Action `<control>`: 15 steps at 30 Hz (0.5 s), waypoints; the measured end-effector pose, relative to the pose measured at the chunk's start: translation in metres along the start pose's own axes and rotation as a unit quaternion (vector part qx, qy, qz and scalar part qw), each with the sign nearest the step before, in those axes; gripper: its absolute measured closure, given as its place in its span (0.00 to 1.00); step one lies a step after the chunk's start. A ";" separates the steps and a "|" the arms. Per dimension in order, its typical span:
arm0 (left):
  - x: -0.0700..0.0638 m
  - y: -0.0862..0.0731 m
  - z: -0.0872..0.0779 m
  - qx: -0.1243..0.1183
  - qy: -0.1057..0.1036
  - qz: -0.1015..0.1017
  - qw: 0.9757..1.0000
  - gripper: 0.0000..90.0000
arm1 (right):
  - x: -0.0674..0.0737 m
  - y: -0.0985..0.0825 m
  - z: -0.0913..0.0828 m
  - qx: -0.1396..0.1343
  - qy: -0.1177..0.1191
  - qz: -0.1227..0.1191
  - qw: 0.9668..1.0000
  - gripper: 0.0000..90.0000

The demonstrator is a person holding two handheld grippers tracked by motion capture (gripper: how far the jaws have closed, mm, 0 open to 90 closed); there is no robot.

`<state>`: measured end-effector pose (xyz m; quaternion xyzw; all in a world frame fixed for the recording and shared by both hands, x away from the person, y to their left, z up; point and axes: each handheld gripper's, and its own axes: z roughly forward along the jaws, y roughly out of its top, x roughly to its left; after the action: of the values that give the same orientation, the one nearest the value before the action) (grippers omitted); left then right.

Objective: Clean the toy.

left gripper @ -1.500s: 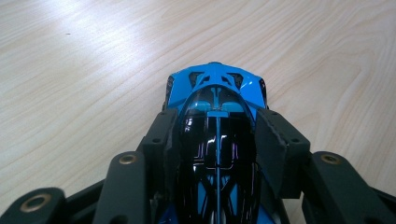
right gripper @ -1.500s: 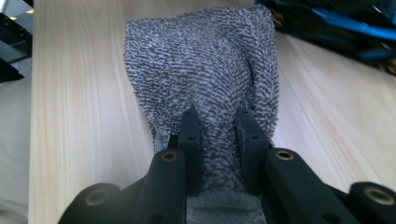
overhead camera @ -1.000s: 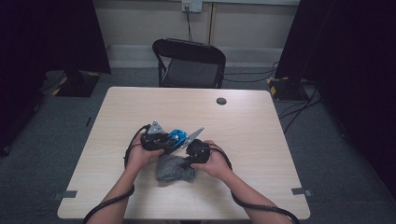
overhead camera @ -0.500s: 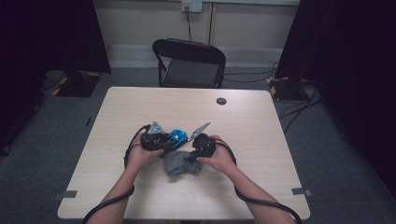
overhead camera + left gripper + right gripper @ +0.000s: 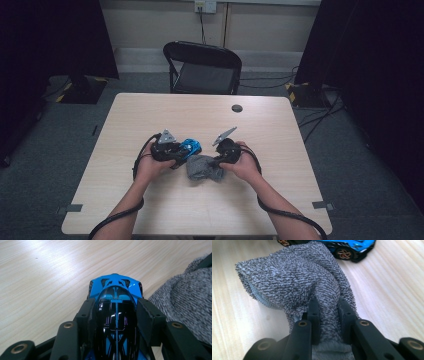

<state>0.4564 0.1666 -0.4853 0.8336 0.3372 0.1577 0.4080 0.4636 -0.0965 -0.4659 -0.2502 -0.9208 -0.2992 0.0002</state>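
Observation:
A blue and black toy car [image 5: 115, 302] rests on the light wooden table [image 5: 150, 115], and my left gripper [image 5: 116, 312] is shut on its sides. In the high view the toy car [image 5: 191, 146] pokes out to the right of the left gripper [image 5: 181, 151]. A grey knitted cloth [image 5: 294, 280] is pinched between the jaws of my right gripper [image 5: 329, 315]. Seen from above, the cloth [image 5: 204, 168] lies bunched on the table between both hands, beside the right gripper [image 5: 218, 161]. The car's wheels [image 5: 343, 253] show just beyond the cloth.
A small dark round disc [image 5: 237, 108] lies near the table's far edge. A black folding chair [image 5: 202, 67] stands behind the table. Cables trail from both grippers along the forearms toward the near edge.
My right gripper has slid to the right with the grey cloth in it, away from the car. The left gripper with the car has stayed put.

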 end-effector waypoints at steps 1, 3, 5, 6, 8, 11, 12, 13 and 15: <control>0.000 0.000 0.000 0.001 0.000 0.000 1.000 0.57 | -0.001 0.000 0.000 0.000 0.000 0.000 1.000 0.84; 0.000 0.000 0.000 0.001 0.000 0.000 1.000 0.57 | -0.003 -0.001 -0.002 0.001 -0.005 0.004 1.000 0.84; 0.000 0.000 0.000 0.001 0.000 0.000 1.000 0.57 | -0.004 -0.002 -0.004 0.000 -0.008 0.005 1.000 0.84; 0.000 0.000 0.000 0.001 0.001 0.000 1.000 0.57 | -0.005 -0.002 -0.005 -0.001 -0.009 0.006 1.000 0.84; -0.001 0.000 0.000 0.001 0.001 -0.001 1.000 0.57 | -0.006 -0.003 -0.005 -0.002 -0.011 0.005 1.000 0.84; 0.000 0.001 0.000 0.002 0.000 -0.001 1.000 0.57 | -0.006 -0.004 -0.006 0.000 -0.012 0.007 1.000 0.84; 0.000 0.001 0.000 0.002 0.000 -0.001 1.000 0.57 | -0.006 -0.004 -0.006 0.000 -0.013 0.007 1.000 0.84; 0.000 0.001 0.000 0.002 0.000 0.000 1.000 0.57 | -0.006 -0.004 -0.006 0.000 -0.014 0.007 1.000 0.84; 0.000 0.001 0.000 0.002 0.000 -0.001 1.000 0.57 | -0.007 -0.005 -0.006 -0.004 -0.019 0.007 1.000 0.84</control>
<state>0.4564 0.1662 -0.4848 0.8343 0.3385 0.1569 0.4060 0.4668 -0.1068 -0.4646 -0.2622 -0.9177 -0.2980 -0.0160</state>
